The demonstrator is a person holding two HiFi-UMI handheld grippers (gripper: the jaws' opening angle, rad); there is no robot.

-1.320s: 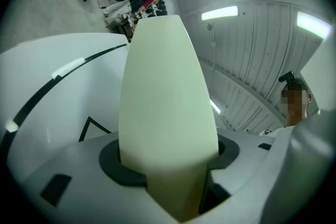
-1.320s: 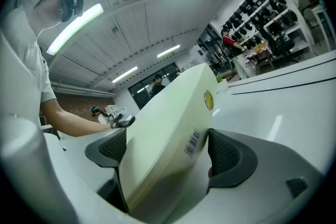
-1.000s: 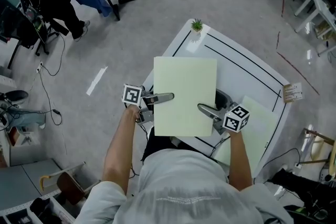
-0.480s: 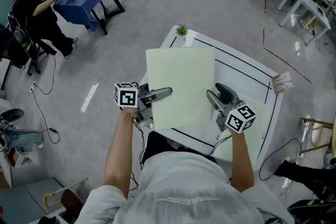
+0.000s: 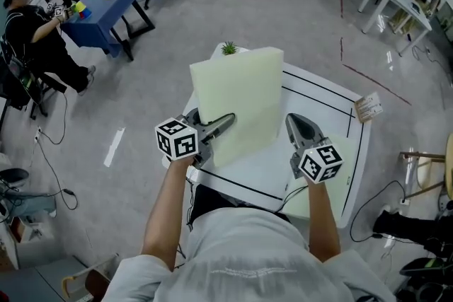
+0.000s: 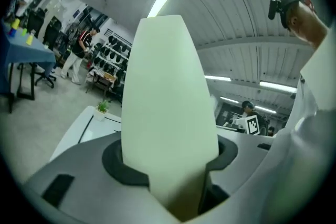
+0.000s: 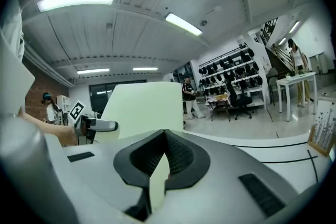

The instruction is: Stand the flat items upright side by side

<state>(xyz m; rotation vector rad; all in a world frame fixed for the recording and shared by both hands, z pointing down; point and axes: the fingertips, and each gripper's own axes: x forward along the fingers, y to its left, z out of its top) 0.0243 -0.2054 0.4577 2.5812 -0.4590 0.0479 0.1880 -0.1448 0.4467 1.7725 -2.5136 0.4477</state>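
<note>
Left gripper: clamped on the board's near left edge, at the board's 7 o'clock.
Board: pale green, lifted clear of the table, tilted close to upright, top edge toward 12 o'clock.
Right gripper: jaws pressed together, having just been closing; at 3 o'clock of the board, apart from it.
Sliver: pale strip in the slit between the right jaws; cannot tell what it is.
Second board: flat on the table at 4 o'clock, partly under the right gripper.
Plant: on the table's 11 o'clock corner.
</note>
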